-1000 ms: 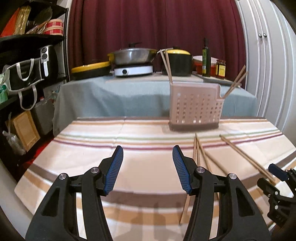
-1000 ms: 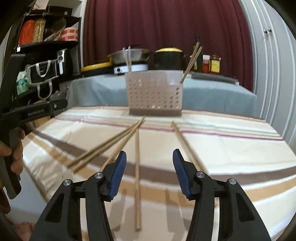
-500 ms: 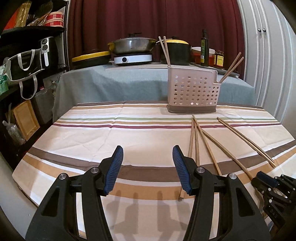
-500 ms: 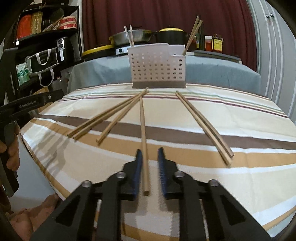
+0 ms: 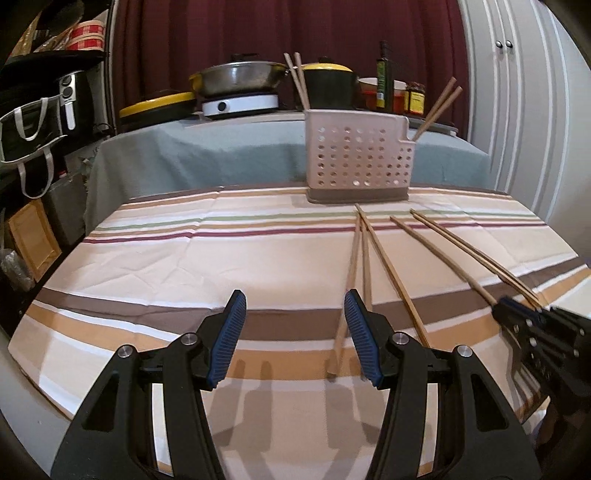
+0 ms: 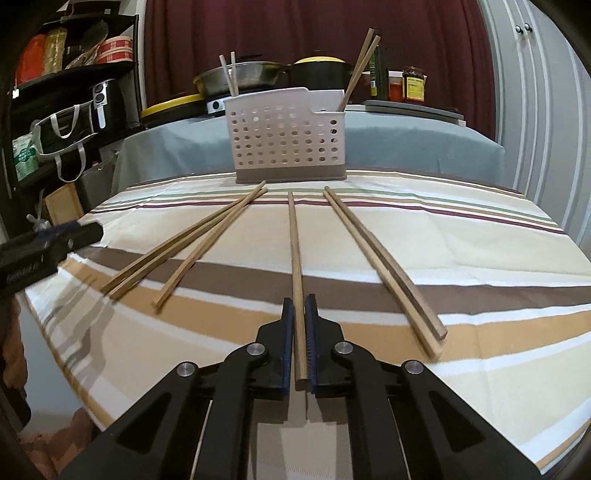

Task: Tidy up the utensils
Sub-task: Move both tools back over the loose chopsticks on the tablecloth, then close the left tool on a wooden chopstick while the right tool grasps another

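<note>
The right gripper (image 6: 299, 314) has its blue pads pressed in on the near end of a single chopstick (image 6: 295, 254), which runs straight ahead from the jaws toward the caddy; whether its far end still touches the cloth cannot be told. The left gripper (image 5: 293, 336) hangs with its jaws spread wide and nothing between them, just above the near part of the table; one loose chopstick ends close beside its right pad.

The white perforated caddy (image 6: 286, 136) stands upright at the far edge of the table. Two chopsticks (image 6: 229, 74) stick up from its left end and two more (image 6: 360, 64) lean out to the right from the lower right compartment.

The table wears a striped cloth (image 6: 461, 240) in cream, tan, brown and maroon bands. On it, left of the held chopstick, lie three chopsticks (image 6: 192, 247) fanned out from a point near the caddy's base; to the right, a pair (image 6: 380, 262) lies side by side, touching.

Behind is a second table under a grey-blue cloth (image 5: 221, 155), carrying a steel pan (image 5: 240, 77) on a small white burner, a black pot with a yellow lid (image 5: 328, 81), and bottles and jars. A dark red curtain (image 5: 258, 33) hangs at the back, black shelves (image 6: 74, 96) stand to the left, and white cupboard doors (image 5: 517, 92) to the right.
</note>
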### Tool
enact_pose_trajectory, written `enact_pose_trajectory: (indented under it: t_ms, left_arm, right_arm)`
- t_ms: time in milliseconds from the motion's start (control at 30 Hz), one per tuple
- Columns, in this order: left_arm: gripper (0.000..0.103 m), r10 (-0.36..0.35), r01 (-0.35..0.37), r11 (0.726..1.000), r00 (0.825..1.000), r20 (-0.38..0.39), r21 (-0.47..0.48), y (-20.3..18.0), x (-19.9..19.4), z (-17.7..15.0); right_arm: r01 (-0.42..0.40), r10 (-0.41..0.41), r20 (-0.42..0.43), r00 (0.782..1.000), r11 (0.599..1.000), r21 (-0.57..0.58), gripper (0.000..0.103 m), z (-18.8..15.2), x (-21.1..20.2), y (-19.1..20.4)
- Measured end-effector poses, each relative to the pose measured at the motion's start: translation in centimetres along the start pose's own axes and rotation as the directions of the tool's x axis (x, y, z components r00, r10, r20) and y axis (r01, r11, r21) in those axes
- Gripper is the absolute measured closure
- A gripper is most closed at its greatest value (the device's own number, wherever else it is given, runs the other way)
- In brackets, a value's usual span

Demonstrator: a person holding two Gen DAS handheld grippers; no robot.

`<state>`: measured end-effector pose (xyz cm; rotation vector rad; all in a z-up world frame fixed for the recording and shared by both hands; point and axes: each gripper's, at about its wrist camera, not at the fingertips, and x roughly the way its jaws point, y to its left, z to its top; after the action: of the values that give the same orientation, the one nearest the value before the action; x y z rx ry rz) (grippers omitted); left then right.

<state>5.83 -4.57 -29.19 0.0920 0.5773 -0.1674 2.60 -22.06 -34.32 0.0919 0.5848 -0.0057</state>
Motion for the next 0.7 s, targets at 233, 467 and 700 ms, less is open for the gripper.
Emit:
enact_pose_trajectory:
  t_ms: [233,467,700]
  left_arm:
    - [0.057,-0.035,0.036,0.999,0.999,-0.034,0.026,-0.8,1.4,-1.4]
    - [0.07,-0.054,0.056,0.998,0.997,-0.06,0.034,-0.8,2.4,-2.2]
    - [0.083,-0.086,0.089,0.995,0.994,-0.059,0.052,-1.2,2.8,-2.7]
  right_arm:
    - [0.007,-0.007,-0.002,1.0,1.0,0.006,0.096,0.4,0.5,0.0]
    - [0.0,0.0,-0.004,1.0,1.0,0.016,0.096,0.4,0.5,-0.2]
    - [-0.003,0.003,0.005,1.0,1.0,0.017,0.095,0.1,0.2,-0.1]
